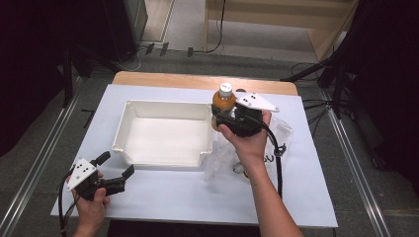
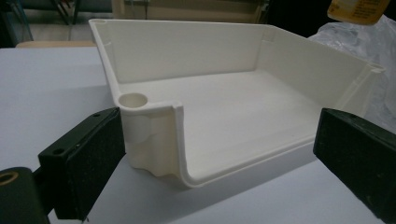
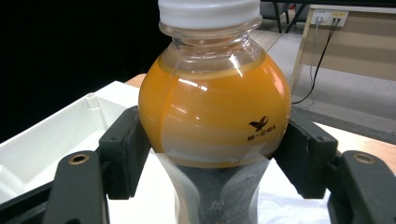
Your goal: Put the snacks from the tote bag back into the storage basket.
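Left gripper (image 1: 117,173) sits at the near left of the white table (image 1: 163,195), jaws spread wide and holding nothing, aimed at the near corner of the white tray (image 2: 154,140). Farther right, a crumpled clear plastic bag (image 1: 220,160) lies beside the tray; beyond it the right gripper (image 1: 220,117) pinches an upright orange juice bottle (image 3: 212,112), held just off the tray's far right corner

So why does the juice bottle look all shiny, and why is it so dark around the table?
In the right gripper view, lamps make white glare streaks on the round clear plastic bottle of orange juice held in the right tongs. In the high view, light falls on the white table, while the surroundings stay black. In the left gripper view, the near tongs look slightly blurred.
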A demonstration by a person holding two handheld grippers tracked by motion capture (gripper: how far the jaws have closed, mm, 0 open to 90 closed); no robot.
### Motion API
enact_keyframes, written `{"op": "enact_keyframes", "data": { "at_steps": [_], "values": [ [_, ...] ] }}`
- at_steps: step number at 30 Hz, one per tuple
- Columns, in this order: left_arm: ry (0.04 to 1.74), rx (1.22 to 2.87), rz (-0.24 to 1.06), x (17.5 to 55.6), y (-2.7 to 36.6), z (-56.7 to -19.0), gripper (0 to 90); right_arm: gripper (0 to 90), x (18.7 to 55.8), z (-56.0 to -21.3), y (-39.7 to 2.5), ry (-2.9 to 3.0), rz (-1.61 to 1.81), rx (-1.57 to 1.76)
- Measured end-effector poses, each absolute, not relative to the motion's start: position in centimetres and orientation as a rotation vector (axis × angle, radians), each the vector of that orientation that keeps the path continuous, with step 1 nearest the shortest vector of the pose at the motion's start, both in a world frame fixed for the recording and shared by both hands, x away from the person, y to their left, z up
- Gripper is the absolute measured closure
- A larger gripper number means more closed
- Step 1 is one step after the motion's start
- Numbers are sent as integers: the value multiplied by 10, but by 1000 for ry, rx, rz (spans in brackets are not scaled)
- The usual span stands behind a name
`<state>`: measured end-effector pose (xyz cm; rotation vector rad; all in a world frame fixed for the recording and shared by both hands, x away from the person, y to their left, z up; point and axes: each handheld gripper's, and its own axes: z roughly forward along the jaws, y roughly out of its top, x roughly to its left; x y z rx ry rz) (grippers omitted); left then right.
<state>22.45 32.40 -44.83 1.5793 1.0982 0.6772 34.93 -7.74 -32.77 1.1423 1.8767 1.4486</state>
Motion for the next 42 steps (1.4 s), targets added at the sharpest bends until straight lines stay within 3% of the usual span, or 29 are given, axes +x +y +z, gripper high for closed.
{"op": "enact_keyframes", "data": {
  "at_steps": [42],
  "values": [
    [1134,1557,712,225,332,-449,24,324,364,-346,-23,1966,1454,1122]
  ]
}}
